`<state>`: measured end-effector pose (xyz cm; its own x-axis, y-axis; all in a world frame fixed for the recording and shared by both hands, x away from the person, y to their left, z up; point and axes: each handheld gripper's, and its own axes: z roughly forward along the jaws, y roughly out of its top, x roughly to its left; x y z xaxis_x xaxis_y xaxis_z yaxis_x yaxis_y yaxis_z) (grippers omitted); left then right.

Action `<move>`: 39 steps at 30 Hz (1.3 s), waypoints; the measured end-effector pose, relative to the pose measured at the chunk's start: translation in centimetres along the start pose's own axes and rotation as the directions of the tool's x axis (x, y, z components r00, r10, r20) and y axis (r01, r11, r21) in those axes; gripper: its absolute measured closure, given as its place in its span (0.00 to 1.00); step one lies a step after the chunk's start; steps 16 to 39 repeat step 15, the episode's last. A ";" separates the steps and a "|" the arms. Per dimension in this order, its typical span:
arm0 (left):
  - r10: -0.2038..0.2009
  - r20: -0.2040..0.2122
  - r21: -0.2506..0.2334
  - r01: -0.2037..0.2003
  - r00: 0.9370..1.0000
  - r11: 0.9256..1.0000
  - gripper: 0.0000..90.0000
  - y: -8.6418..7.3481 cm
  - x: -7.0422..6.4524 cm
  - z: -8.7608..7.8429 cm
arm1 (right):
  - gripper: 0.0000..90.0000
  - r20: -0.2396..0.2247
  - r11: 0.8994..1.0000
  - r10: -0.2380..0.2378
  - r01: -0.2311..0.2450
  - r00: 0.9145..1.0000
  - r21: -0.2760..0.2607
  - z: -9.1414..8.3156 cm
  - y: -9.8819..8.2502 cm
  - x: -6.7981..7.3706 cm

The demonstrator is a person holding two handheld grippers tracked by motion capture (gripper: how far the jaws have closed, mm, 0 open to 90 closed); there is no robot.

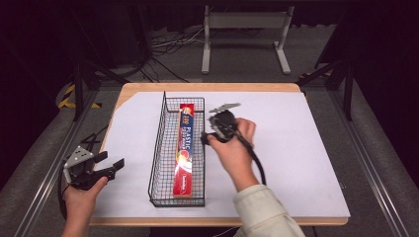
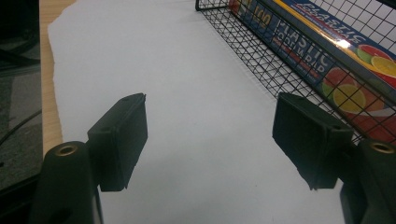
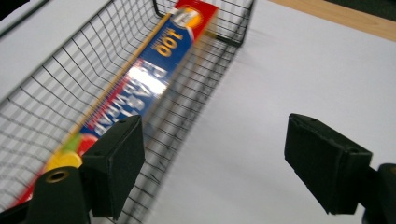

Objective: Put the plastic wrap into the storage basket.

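Nearest the camera, at the near left edge of the desk (image 1: 296, 163), the left tool (image 1: 114, 165) sits in the person's hand with its jaws spread and nothing between them. It points right toward the wire basket (image 1: 157, 148), yet stays well apart from it.

Inside that basket lies the box of plastic wrap (image 1: 184, 148), flat on the mesh floor. Its long axis runs near to far, parallel to the basket's long walls, and it sits toward the right-hand wall.

Just right of the basket, about halfway along the box, the right tool (image 1: 207, 137) hovers at the rim with its jaws spread wide and empty. In the right gripper view the right tool (image 3: 215, 163) straddles that wall: one jaw stands over the box (image 3: 140, 88) and the other over bare white desk (image 3: 303, 70).

So the right hand is clearly the nearer one. The box lies to its left, across the wall, and the gap between the jaws already crosses the box's short width. Judging from this, a small shift left over the rim would centre the right tool for a grasp across the box.
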<state>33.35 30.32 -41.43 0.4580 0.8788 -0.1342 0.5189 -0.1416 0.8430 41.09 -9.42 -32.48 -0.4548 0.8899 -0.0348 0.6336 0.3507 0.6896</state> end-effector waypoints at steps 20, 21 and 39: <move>0.039 0.026 -0.010 -0.039 0.999 0.999 0.29 0.1 -0.5 0.4 | 0.23 -0.104 0.985 0.050 -0.066 0.993 -0.160 -4.5 -11.7 -14.7; 0.039 0.026 -0.010 -0.039 0.999 0.999 0.29 0.1 -0.5 0.4 | 0.23 -0.104 0.985 0.050 -0.066 0.993 -0.160 -4.5 -11.7 -14.7; 0.039 0.026 -0.010 -0.039 0.999 0.999 0.29 0.1 -0.5 0.4 | 0.23 -0.104 0.985 0.050 -0.066 0.993 -0.160 -4.5 -11.7 -14.7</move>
